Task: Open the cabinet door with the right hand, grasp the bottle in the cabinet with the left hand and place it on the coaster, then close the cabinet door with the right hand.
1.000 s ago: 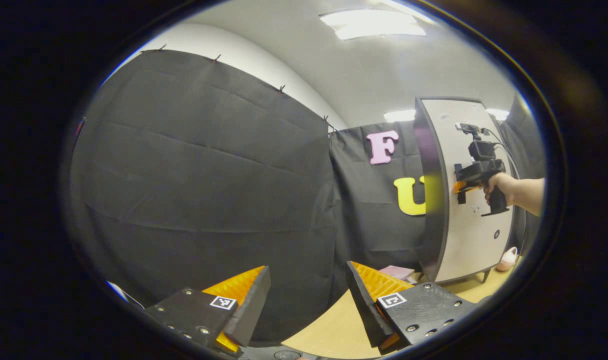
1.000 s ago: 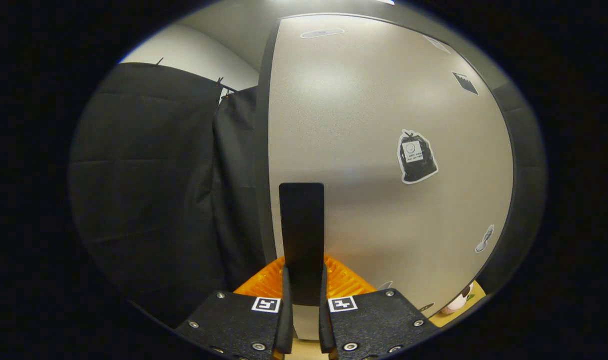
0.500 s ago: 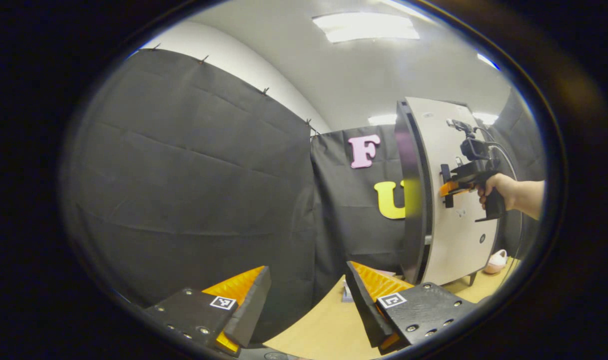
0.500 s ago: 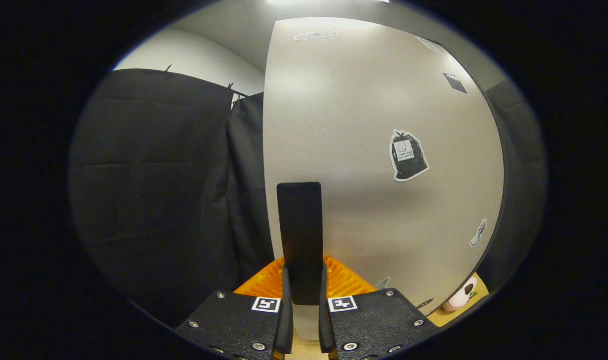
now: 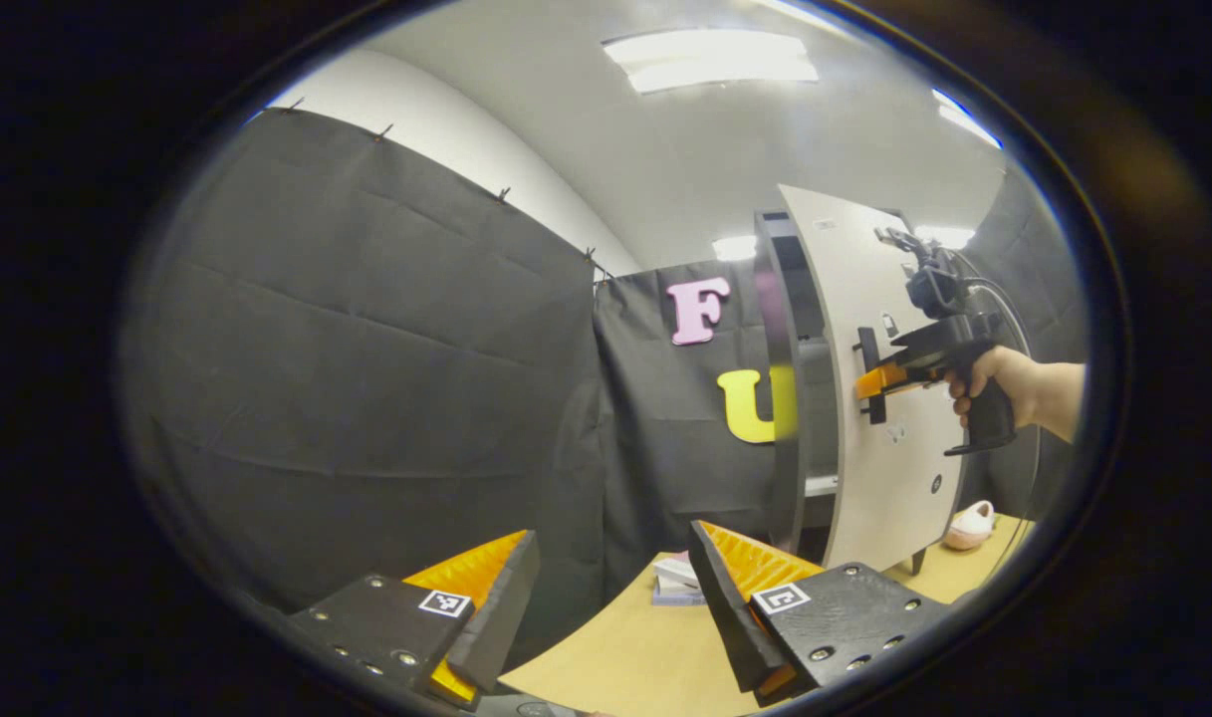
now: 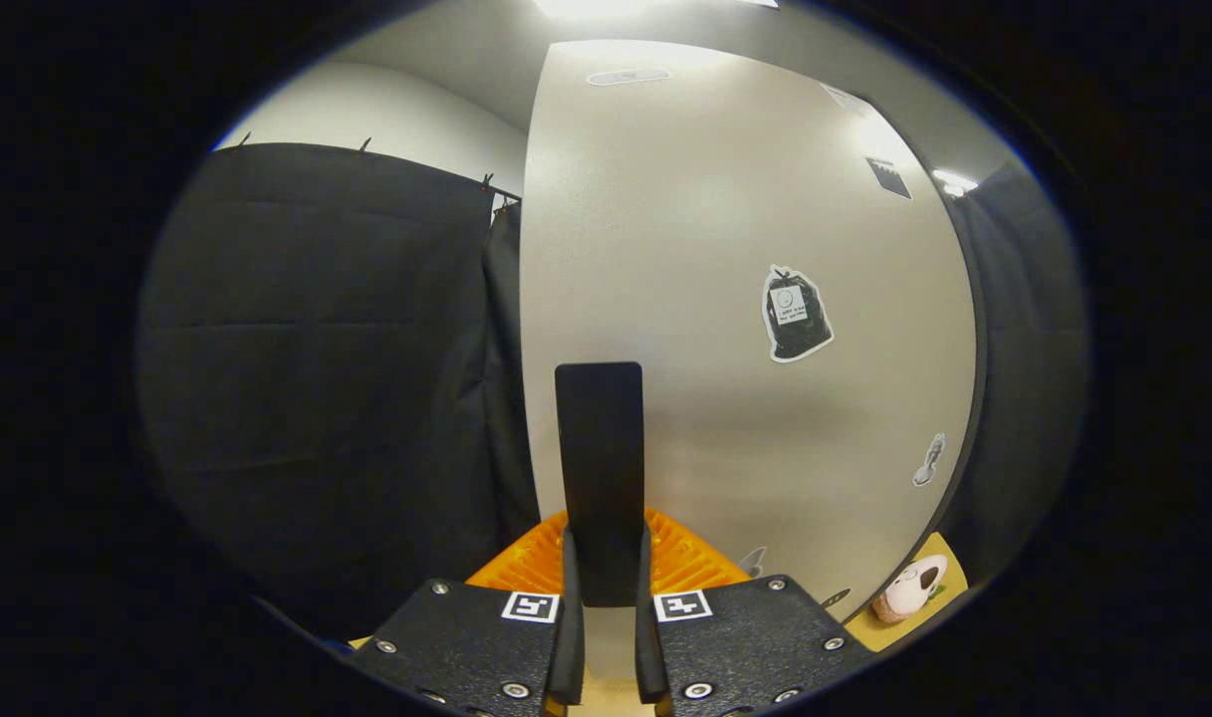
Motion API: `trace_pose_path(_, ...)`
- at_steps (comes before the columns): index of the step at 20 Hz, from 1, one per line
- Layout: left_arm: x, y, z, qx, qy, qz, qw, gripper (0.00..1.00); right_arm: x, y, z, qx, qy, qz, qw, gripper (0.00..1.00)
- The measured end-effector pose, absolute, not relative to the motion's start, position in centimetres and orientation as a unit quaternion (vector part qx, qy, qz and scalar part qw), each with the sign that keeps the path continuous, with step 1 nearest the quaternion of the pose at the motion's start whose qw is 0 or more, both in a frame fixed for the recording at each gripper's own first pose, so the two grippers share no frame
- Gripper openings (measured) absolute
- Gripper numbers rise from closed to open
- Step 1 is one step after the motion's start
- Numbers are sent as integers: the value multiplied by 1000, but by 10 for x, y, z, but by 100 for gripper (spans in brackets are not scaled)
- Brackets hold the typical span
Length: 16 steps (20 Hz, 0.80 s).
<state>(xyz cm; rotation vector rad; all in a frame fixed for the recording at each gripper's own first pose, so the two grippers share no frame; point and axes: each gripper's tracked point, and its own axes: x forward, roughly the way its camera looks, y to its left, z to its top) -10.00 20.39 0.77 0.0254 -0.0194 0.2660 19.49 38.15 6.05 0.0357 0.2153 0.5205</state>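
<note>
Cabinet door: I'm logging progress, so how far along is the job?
Early. The right gripper is shut on the handle, and the left gripper view shows the door swung partly open, with a shelf visible in the gap. That opening is the step in hand. The left gripper waits open over the table. Left: grasp the bottle, set it on the coaster, close the door.

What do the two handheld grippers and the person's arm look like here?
The left gripper has black finger blocks with screws, each with a square black-and-white marker. The right gripper is a black pistol-grip unit, with a camera and a cable on top. The forearm holding it is bare, with no sleeve in sight.
</note>
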Motion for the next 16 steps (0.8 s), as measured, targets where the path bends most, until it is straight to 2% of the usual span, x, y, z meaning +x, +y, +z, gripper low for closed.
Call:
trace_pose_path(1, -102, 200, 10, 13, -10, 129, 991, 86, 194, 382, 61, 18, 107, 261, 959, 20)
trace_pose_path(5, -100, 176, 12, 15, -10, 120, 993, 86, 194, 385, 61, 21, 104, 277, 955, 20)
trace_pose_path(6, -100, 169, 14, 15, -11, 116, 993, 91, 194, 386, 62, 21, 104, 281, 954, 20)
trace_pose_path(7, -99, 163, 15, 15, -12, 112, 994, 91, 193, 386, 62, 21, 104, 284, 953, 21)
trace_pose_path(8, -99, 158, 17, 14, -13, 108, 994, 87, 193, 386, 61, 21, 103, 286, 952, 21)
trace_pose_path(14, -95, 126, 18, 14, -15, 88, 996, 86, 193, 386, 62, 23, 105, 299, 948, 21)
trace_pose_path(15, -95, 121, 17, 14, -15, 85, 996, 82, 194, 386, 62, 24, 104, 302, 947, 21)
trace_pose_path(16, -94, 115, 19, 14, -15, 81, 997, 86, 194, 387, 63, 25, 103, 303, 947, 20)
